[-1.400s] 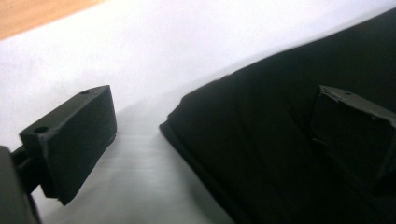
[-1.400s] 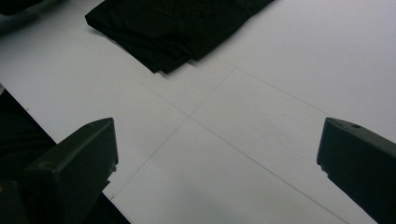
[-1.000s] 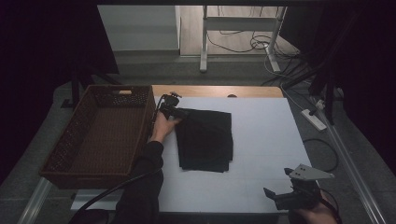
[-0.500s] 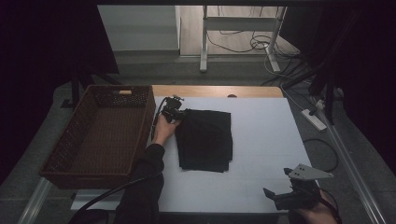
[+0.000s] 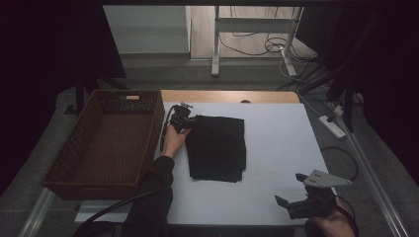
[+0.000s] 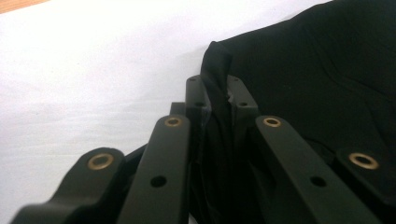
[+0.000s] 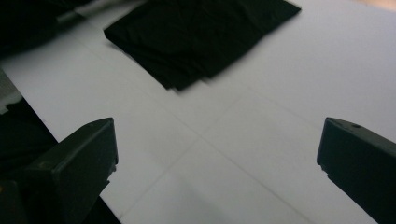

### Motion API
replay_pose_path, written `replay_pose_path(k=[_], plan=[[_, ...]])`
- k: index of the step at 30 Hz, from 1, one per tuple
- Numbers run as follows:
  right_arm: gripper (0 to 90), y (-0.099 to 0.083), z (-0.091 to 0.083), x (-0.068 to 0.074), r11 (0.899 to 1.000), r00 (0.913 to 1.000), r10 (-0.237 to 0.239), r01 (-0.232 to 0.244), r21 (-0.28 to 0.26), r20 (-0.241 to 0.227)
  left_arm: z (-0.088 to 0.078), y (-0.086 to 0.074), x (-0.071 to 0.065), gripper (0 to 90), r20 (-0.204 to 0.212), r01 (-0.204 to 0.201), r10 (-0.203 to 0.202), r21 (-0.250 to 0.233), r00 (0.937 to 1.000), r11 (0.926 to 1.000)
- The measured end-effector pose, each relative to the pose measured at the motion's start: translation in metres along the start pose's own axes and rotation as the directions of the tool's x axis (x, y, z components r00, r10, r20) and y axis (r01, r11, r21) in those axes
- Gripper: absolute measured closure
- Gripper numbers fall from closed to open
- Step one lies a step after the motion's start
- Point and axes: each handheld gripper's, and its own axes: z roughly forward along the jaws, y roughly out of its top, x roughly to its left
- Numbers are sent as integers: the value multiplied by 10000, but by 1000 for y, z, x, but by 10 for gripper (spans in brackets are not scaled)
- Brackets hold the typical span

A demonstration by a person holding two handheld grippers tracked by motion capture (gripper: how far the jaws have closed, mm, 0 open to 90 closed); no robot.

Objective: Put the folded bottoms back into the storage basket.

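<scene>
A folded black cloth (image 5: 217, 148) lies on the white table (image 5: 276, 133), a little left of its middle. My left gripper (image 5: 190, 120) is at the cloth's far left corner. In the left gripper view its jaws (image 6: 217, 88) are pinched together, shut on a raised fold of the cloth (image 6: 317, 70). My right gripper (image 5: 289, 190) rests at the near right of the table, well away from the cloth. In the right gripper view it stands open (image 7: 217, 144) with bare table between its fingers and the cloth (image 7: 201, 32) farther off.
A brown wicker basket (image 5: 155, 128) stands at the table's left edge, right beside my left hand. A wooden strip (image 5: 232, 96) runs along the table's far edge. Cables and a power strip (image 5: 332, 126) lie on the floor to the right.
My left gripper has edged a little onto the cloth's far left corner and closed on it. The right gripper has stayed where it was.
</scene>
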Motion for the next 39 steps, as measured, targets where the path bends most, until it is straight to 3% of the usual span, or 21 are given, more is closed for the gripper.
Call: replay_pose_path(k=[4, 9, 12, 26, 39], plan=[[0, 4, 4, -2, 9998, 9997, -41, 36, -197, -249, 0, -1, 2, 814, 174, 180, -179, -53, 9997, 9998], [0, 10, 14, -3, 9997, 9980, -47, 32, -238, -623, 0, -2, -1, 813, -69, -30, 30, -100, 10000, 9999], [0, 15, 23, 0, 10000, 9945, 26, -35, -91, -1042, 0, -2, 0, 812, -7, 64, -65, -127, 10000, 9999], [0, 26, 49, 3, 9991, 9954, -178, 213, 354, -945, 0, -4, -2, 811, -166, -60, 57, -212, 9998, 9998], [0, 37, 75, 7, 9967, 9891, -418, 510, 628, -1409, 0, -4, -4, 810, -271, -123, 117, -252, 9996, 9996]])
